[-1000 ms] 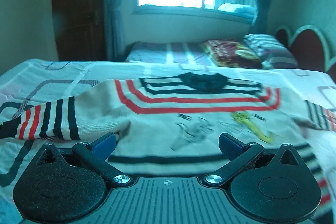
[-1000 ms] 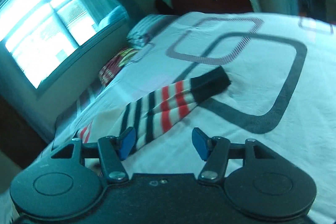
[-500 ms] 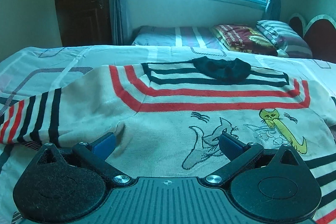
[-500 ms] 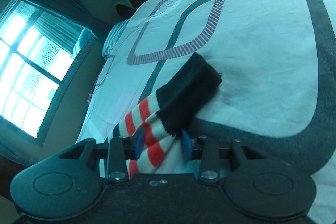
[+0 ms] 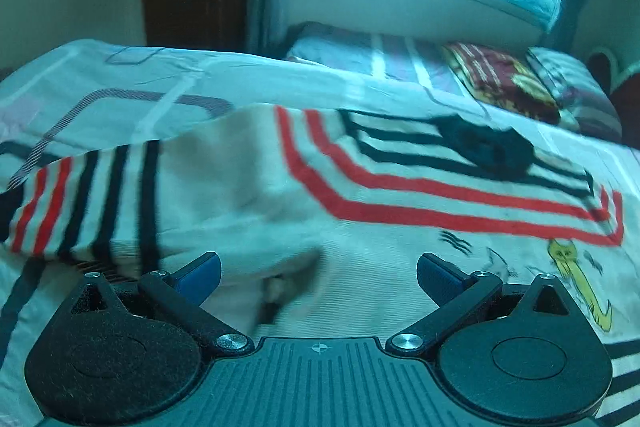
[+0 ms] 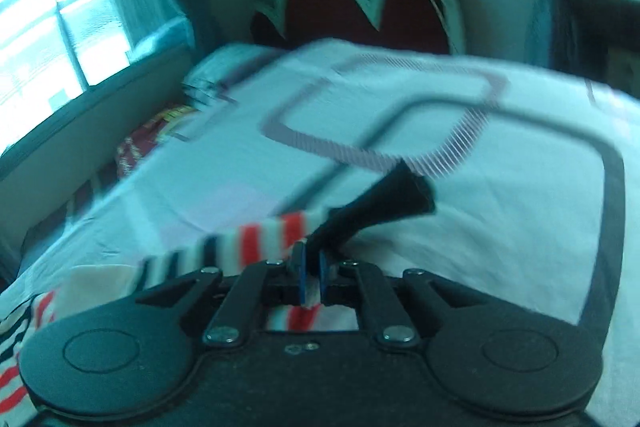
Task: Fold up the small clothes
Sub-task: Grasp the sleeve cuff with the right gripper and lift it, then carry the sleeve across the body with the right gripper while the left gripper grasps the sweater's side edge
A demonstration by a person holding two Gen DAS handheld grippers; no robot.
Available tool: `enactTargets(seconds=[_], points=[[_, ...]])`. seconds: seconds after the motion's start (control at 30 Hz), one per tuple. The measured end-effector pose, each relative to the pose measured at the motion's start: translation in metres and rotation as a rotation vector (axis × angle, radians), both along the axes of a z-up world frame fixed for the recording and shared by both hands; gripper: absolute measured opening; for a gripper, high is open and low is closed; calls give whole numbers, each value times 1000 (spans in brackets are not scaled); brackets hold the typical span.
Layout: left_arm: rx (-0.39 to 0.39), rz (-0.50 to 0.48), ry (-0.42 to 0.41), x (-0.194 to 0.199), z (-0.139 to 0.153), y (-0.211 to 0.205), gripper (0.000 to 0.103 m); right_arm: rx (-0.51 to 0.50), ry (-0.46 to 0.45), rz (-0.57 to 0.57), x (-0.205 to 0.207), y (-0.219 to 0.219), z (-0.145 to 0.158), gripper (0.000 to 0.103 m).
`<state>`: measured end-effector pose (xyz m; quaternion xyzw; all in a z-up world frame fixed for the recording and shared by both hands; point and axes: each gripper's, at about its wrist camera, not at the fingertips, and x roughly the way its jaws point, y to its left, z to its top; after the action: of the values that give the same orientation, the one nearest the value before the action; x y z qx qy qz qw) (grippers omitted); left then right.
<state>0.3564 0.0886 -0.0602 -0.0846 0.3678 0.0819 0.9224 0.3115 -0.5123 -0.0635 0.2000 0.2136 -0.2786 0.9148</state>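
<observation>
Pinching the striped sleeve [image 6: 256, 243] just behind its black cuff [image 6: 384, 199], the right gripper [image 6: 310, 275] has its blue pads nearly together with knit fabric squeezed between them; its jaws have just been closing onto that cloth. In the right wrist view the sleeve's long axis runs from about 8 o'clock, where it joins the sweater body, up to the cuff at roughly 1 o'clock of the fingers, so the free cuff end sticks out beyond the grip, lifted slightly off the patterned bedsheet [image 6: 500, 219].

The small cream sweater [image 5: 360, 227] lies spread front-up on the bed, its dark collar [image 5: 484, 147] toward 1 o'clock in the left wrist view and its other sleeve [image 5: 80, 203] trailing off toward 9 o'clock. The left gripper [image 5: 318, 273] stands wide open above the lower body of the sweater, its pads apart and holding nothing, a rumple of fabric lying just between them.

Judging by this layout, the coming move turns on carrying the held sleeve across toward the chest, at right angles to the garment's collar-to-hem line. The right hand already has its sleeve; the left is the nearer one to the far sleeve at 9 o'clock and would have to reach sideways for it.
</observation>
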Motion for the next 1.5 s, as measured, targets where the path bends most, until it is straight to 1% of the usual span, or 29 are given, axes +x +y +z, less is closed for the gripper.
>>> enactTargets(seconds=[0.03,0.1,0.13,0.23,0.3,0.43,0.53,0.63,0.7,0.73,0.77,0.83,0.87,0.9,0.93,0.97,1.0,1.03,1.07,1.17,1.23,1.27,1.3,1.33,1.37,1.43,1.5], points=[[-8,3,-9,-4,1,8,103,-38,-23,46,4,15,9,7],[4,20,-17,-11,1,19,103,-130,-53,149,15,52,26,7],[12,31,-15,-15,0,24,103,-161,-69,216,20,72,33,7],[9,61,-2,-27,-4,40,103,-181,-93,430,41,137,47,7],[7,82,3,-36,-5,48,103,-146,-85,570,55,178,47,7],[11,110,10,-53,-7,63,103,-59,-26,797,72,262,27,7],[4,128,10,-67,-5,75,103,-26,33,919,79,312,6,7],[-2,150,6,-76,-4,84,103,-25,79,996,76,352,-8,7],[-19,148,-7,-80,-3,89,103,-19,107,1032,72,362,-16,8],[-37,143,-11,-80,-3,90,103,-42,123,1041,72,369,-19,8],[-58,139,-17,-80,-3,89,103,-60,124,1059,69,373,-21,13],[-111,100,-35,-75,-2,85,103,-118,100,1101,57,380,-24,26],[-133,83,-47,-70,-1,81,103,-142,95,1138,53,385,-22,44],[-146,68,-56,-64,0,75,103,-170,86,1187,50,391,-25,52],[-170,39,-72,-55,2,67,103,-191,69,1210,45,392,-22,50],[-191,14,-86,-49,3,61,103,-185,48,1217,39,388,-18,37],[-216,-13,-98,-39,3,52,103,-161,36,1205,34,380,-14,27],[-236,-35,-105,-30,2,44,103,-144,32,1167,30,370,-10,26],[-261,-63,-107,-19,-2,34,103,-130,24,1132,24,360,-6,27],[-348,-131,-86,13,-16,4,103,-71,19,1040,10,323,4,29],[-363,-162,-68,32,-26,-14,101,-36,19,997,2,299,8,29],[-364,-169,-42,43,-34,-20,80,-26,19,978,-2,289,9,29],[-371,-173,3,54,-42,-25,56,-17,18,963,-7,280,11,29],[-396,-177,38,62,-51,-29,54,-8,17,951,-10,272,12,30],[-421,-181,51,67,-57,-33,54,-3,14,939,-14,264,13,30],[-434,-179,52,73,-65,-40,54,9,8,906,-21,250,14,31],[-474,-155,40,79,-70,-40,54,33,7,874,-23,240,12,31]])
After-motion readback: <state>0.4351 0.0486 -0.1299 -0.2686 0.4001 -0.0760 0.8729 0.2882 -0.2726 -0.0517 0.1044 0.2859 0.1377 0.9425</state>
